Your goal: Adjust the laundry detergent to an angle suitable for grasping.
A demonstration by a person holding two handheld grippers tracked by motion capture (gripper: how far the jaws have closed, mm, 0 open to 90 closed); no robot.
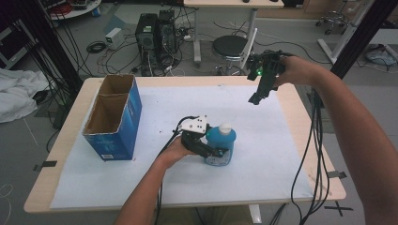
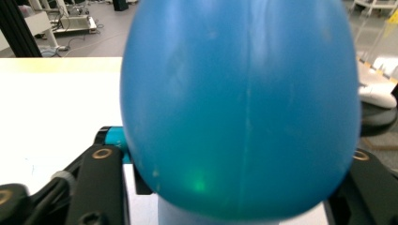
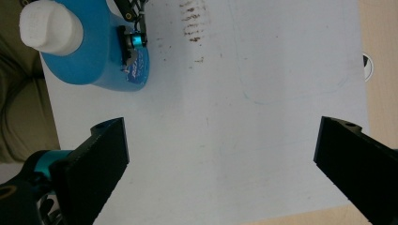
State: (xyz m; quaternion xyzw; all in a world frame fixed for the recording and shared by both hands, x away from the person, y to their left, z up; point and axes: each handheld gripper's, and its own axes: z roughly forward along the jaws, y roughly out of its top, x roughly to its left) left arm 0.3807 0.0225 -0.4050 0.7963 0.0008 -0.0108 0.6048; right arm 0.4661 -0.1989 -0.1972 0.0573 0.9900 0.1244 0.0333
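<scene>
Nearest the person, the left gripper point(image 1: 217, 151) sits low on the white sheet point(image 1: 263, 164) near the middle of the table point(image 1: 300, 112), its jaws either side of the blue bottle point(image 1: 220, 143); whether the pads actually press on the bottle cannot be told, though in the left gripper view the bottle's rounded blue body point(image 2: 239, 108) bulges right up against the camera between the two black jaws. The bottle stands upright with its white cap point(image 1: 225, 127) on; what is inside it cannot be seen.

To the left, well apart from the bottle, a blue cardboard box point(image 1: 115, 117) stands open-topped; its two brown compartments look empty from above.

Farther off, the right gripper point(image 1: 257, 97) is held up above the far right part of the sheet, jaws spread wide with nothing between them; its own view looks straight down and shows faint brown smudges point(image 3: 193, 21) on the sheet beside the bottle point(image 3: 89, 51), and the printed label low on the bottle's side.

Beyond the table stand a black stool point(image 1: 230, 47) and computer towers point(image 1: 155, 33) on the floor.
</scene>
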